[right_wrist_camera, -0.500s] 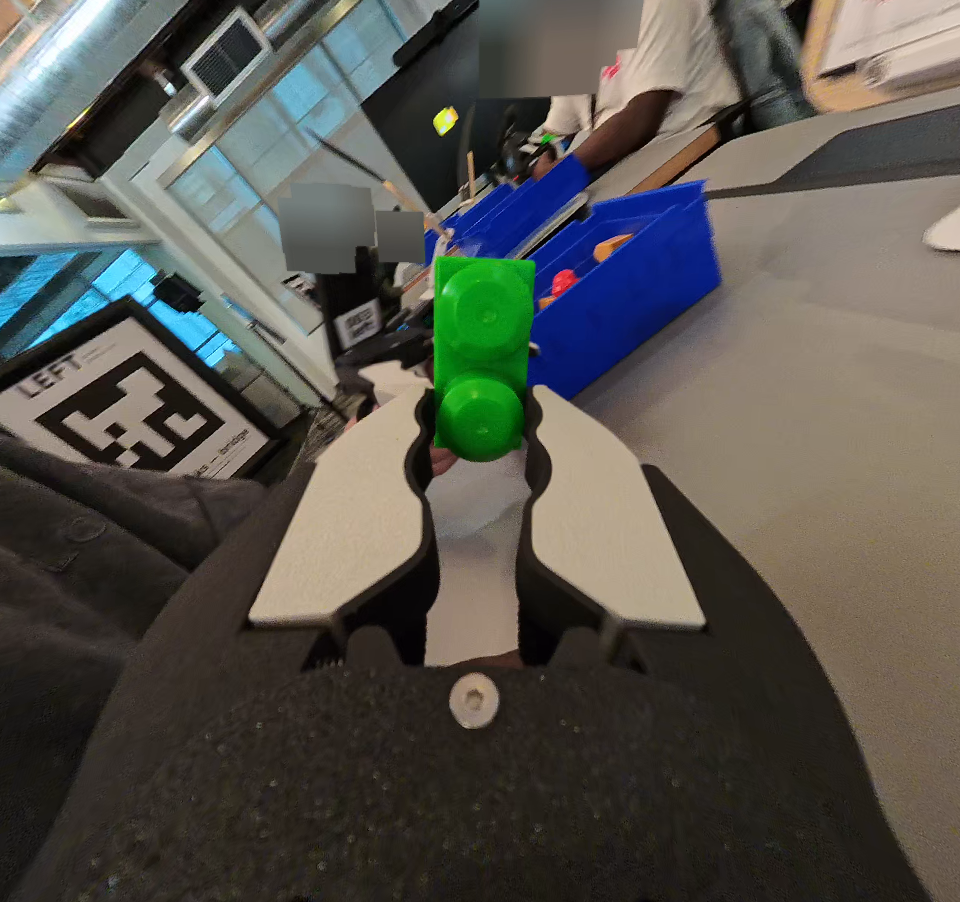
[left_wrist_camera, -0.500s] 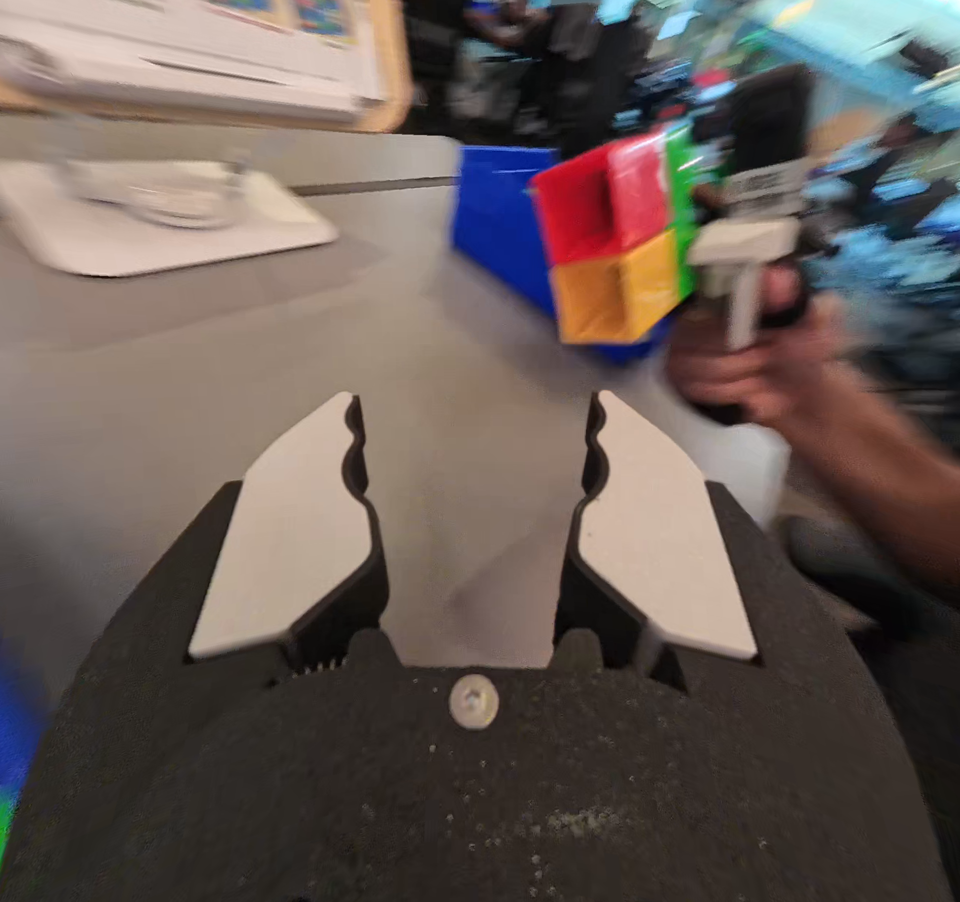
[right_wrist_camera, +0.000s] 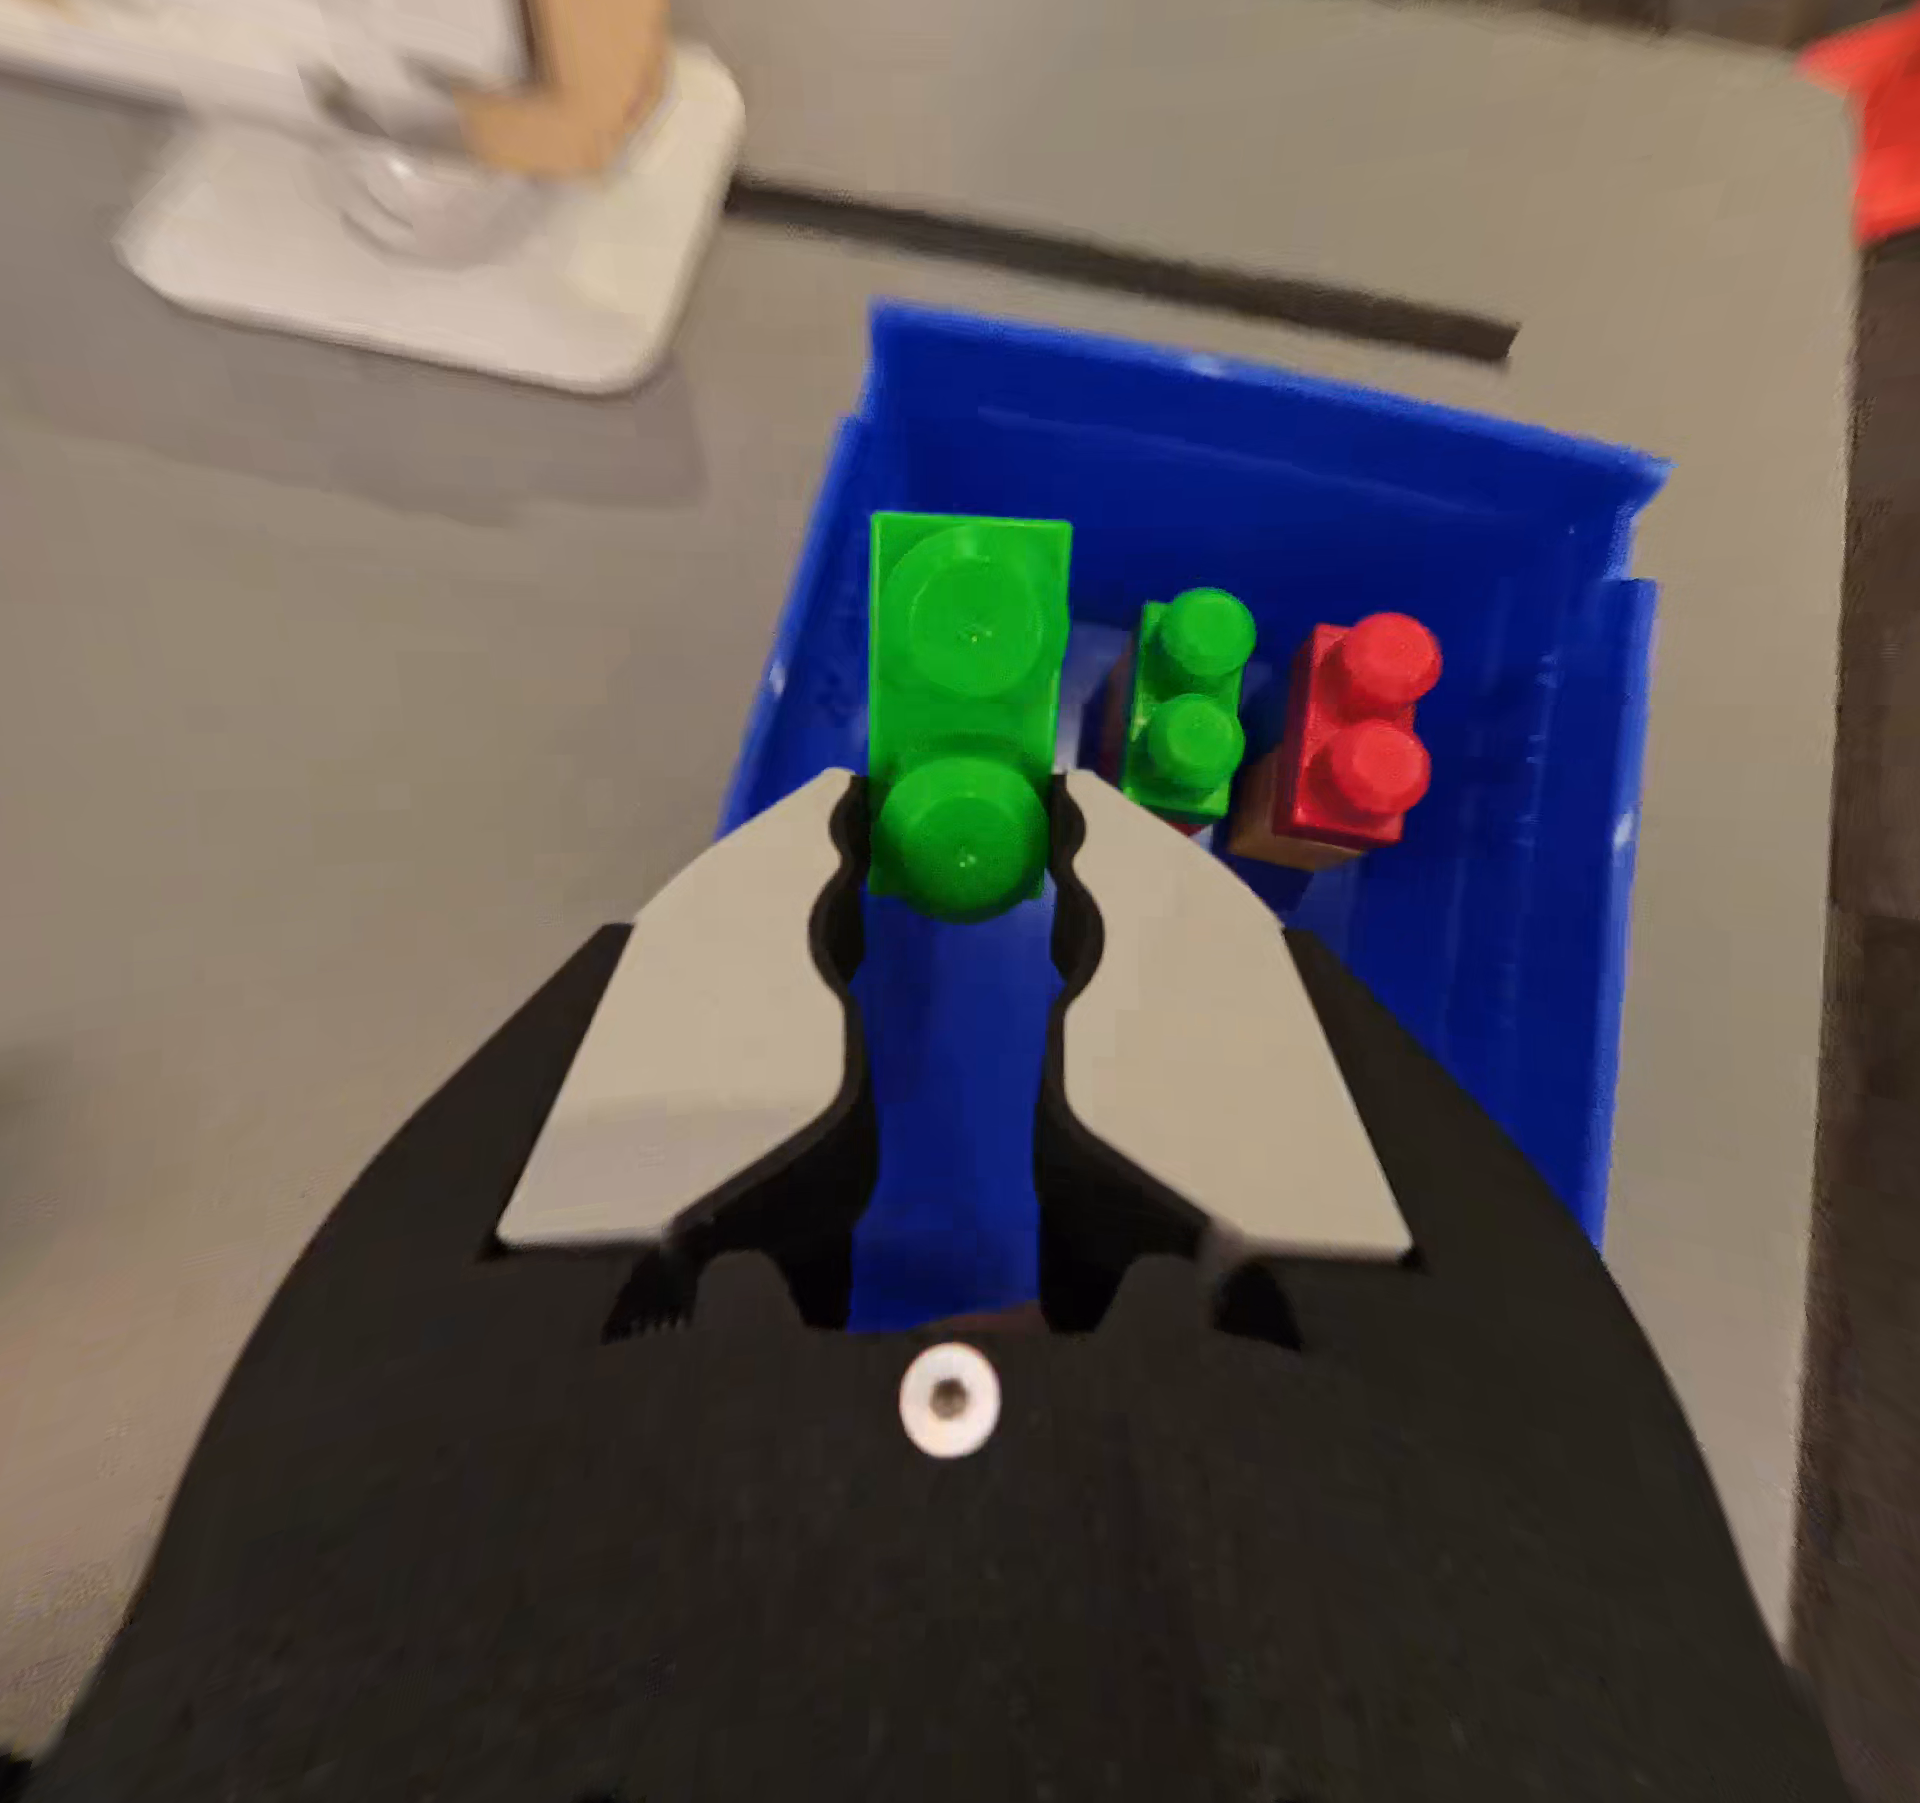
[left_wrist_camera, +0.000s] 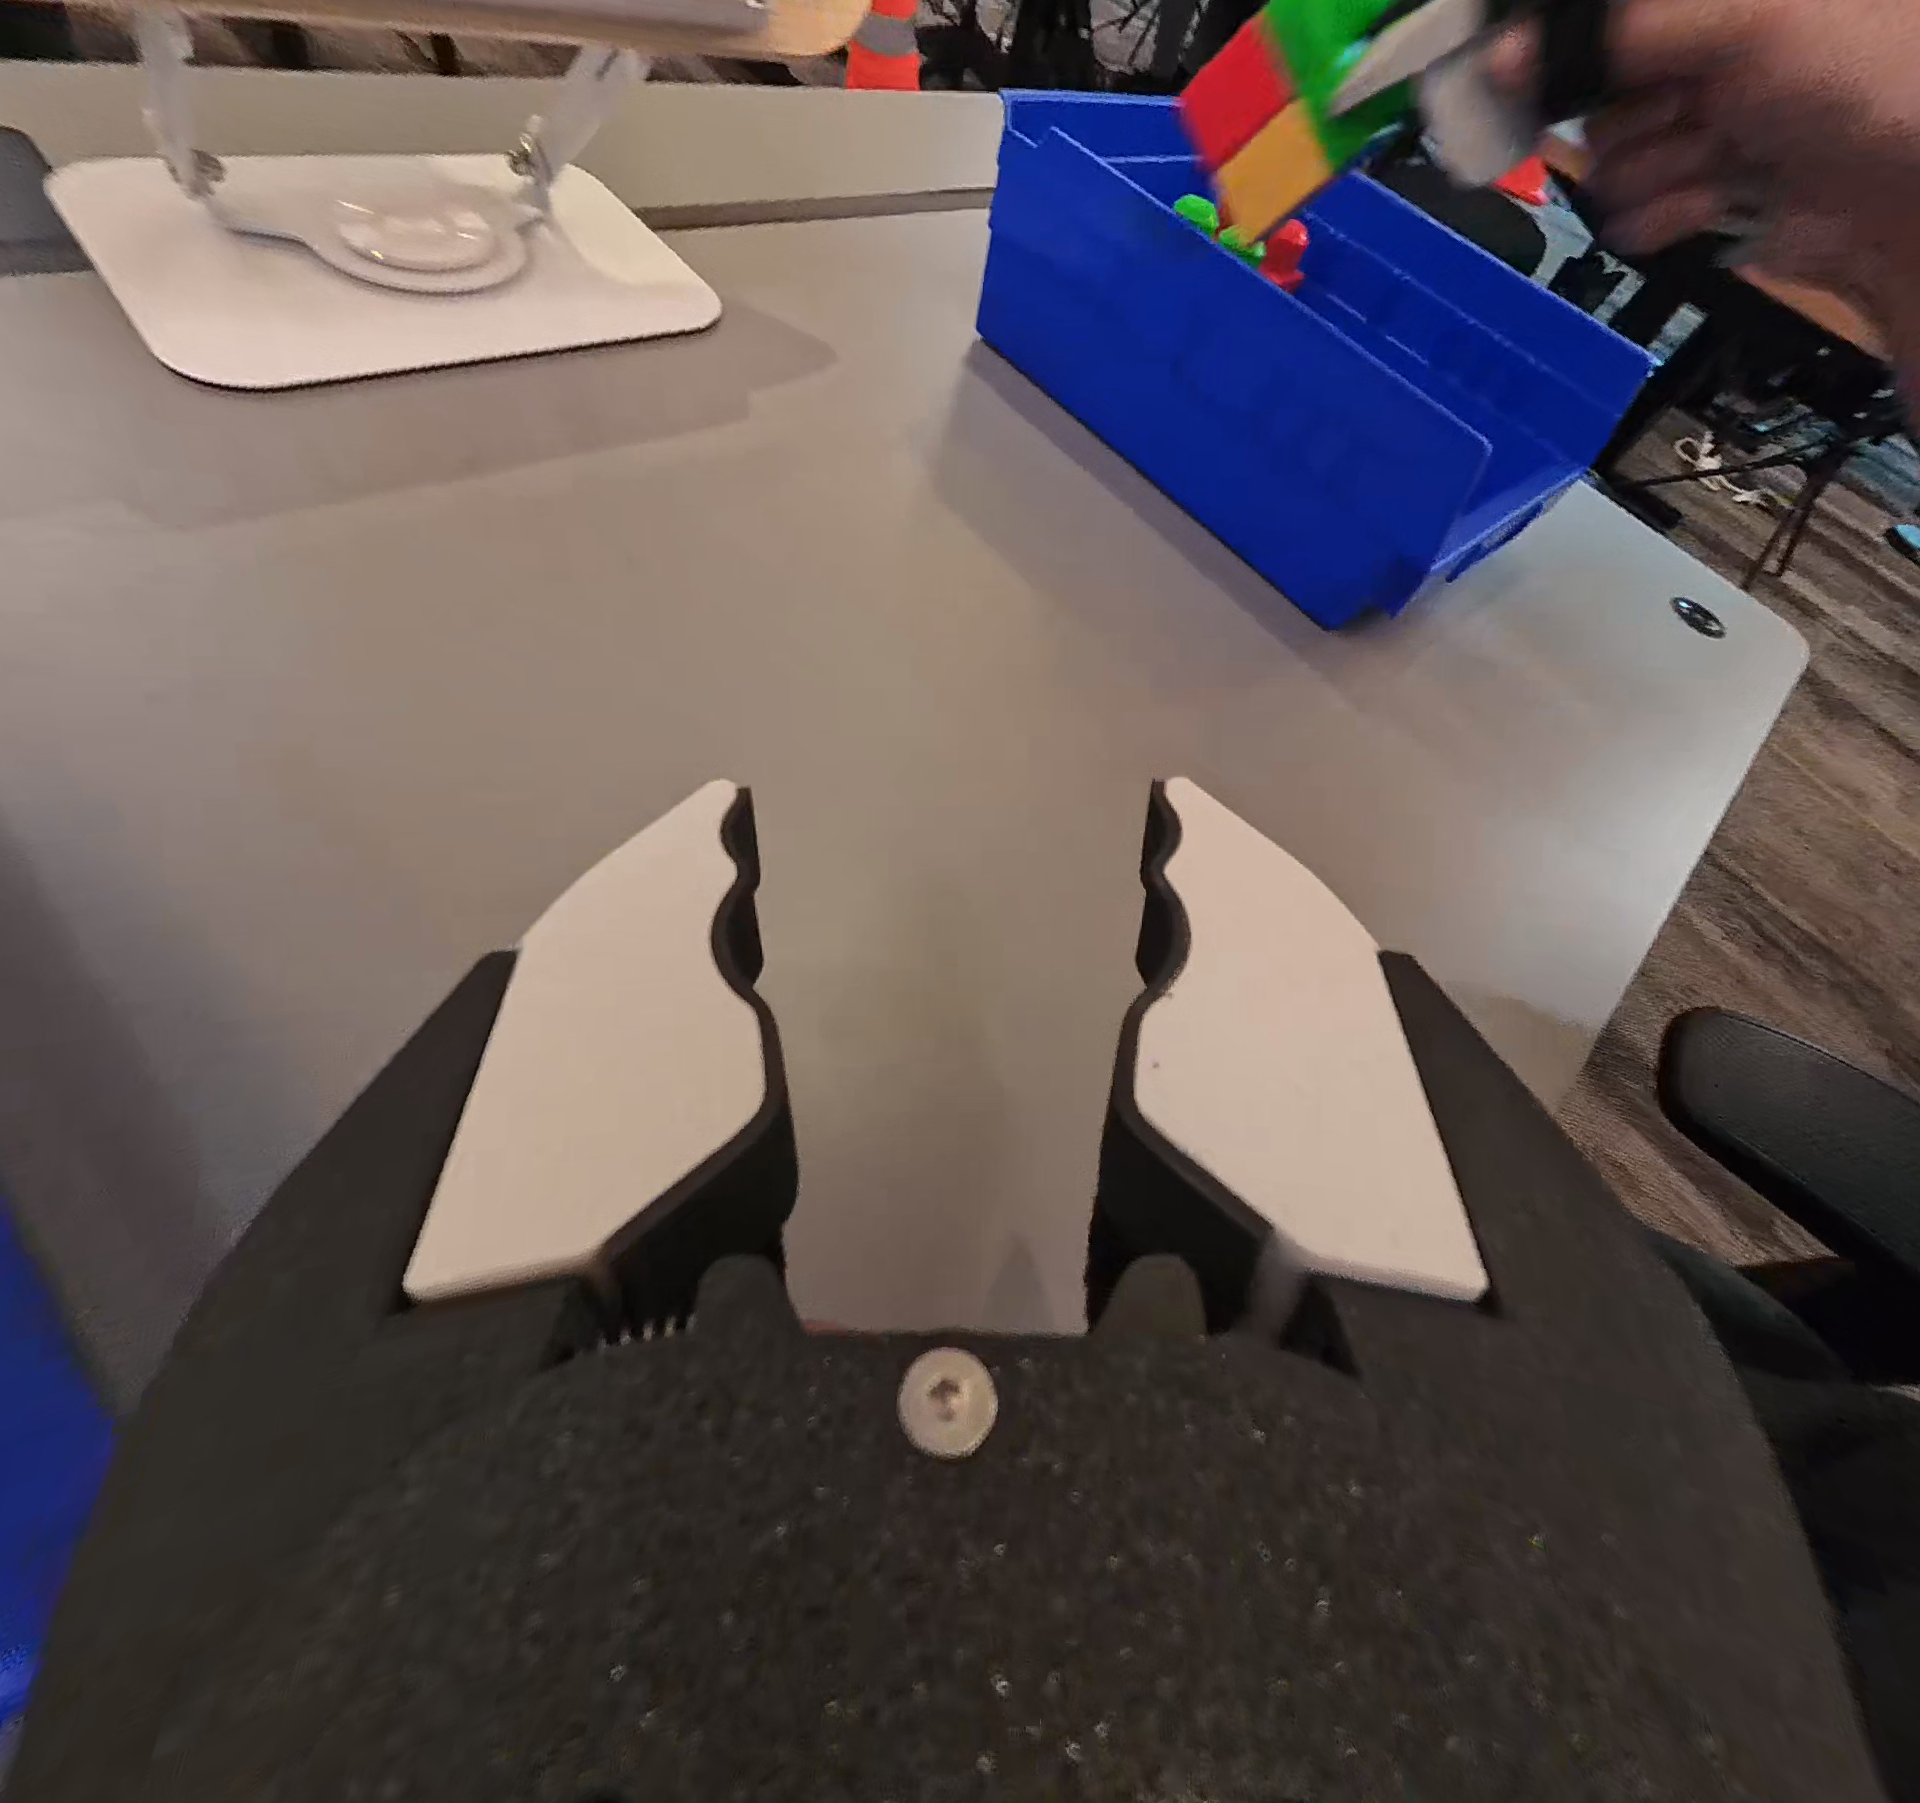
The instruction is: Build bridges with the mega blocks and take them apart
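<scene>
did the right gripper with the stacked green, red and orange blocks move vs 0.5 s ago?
Yes. In the left wrist view the right gripper with its stacked green, red and orange blocks has gone up and back, now over the blue plastic bin.

Left wrist view faces the blue bin from afar; right, seemingly steeper, overlooks it.

right tool swung over blue bin, carried block stack now above it
</scene>
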`<state>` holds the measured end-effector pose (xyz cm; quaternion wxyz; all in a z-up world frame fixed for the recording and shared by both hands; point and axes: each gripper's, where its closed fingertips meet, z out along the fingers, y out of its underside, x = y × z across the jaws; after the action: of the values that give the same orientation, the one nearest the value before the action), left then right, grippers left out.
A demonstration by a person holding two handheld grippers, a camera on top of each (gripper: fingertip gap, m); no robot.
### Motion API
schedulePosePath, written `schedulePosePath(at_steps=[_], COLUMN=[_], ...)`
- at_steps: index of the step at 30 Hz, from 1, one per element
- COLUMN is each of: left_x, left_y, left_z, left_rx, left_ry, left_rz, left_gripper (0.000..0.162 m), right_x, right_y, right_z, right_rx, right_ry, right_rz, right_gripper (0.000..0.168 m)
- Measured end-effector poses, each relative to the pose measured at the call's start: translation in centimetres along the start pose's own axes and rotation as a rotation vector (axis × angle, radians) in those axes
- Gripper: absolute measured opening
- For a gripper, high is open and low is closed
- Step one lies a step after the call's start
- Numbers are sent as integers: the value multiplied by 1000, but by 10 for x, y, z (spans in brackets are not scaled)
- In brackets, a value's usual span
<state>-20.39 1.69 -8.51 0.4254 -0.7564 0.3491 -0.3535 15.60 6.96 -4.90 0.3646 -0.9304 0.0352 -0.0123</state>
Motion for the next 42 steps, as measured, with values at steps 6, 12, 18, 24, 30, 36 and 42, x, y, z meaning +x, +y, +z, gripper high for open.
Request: schedulePosePath(at_steps=[6, 12, 18, 24, 30, 36, 42], left_x=[19, 19, 12, -6, -7, -6, -5], left_y=[7, 6, 6, 0, 18, 38, 41], left_z=[6, -2, -8, -19, -25, -13, -1], left_rx=[-71, -71, -42, 0, 1, -32, -43], left_ry=[45, 41, 49, 11, -49, -119, -80], left_rz=[31, 18, 0, -56, -28, 49, -8], left_gripper=[71, 72, 72, 71, 70, 69, 68], right_x=[6, 13, -1, -201, -292, -267, -240], right_y=[20, 17, -25, 15, 134, 154, 131], right_z=[98, 105, 41, -79, -63, -72, -69], right_rx=[-448, -480, -123, 463, 518, 492, 576], right_ry=[107, 169, 155, -497, -827, -813, -684], right_rz=[-84, -65, -55, -87, -24, 62, 1], right_gripper=[33, 33, 55, 49, 48, 48, 46])
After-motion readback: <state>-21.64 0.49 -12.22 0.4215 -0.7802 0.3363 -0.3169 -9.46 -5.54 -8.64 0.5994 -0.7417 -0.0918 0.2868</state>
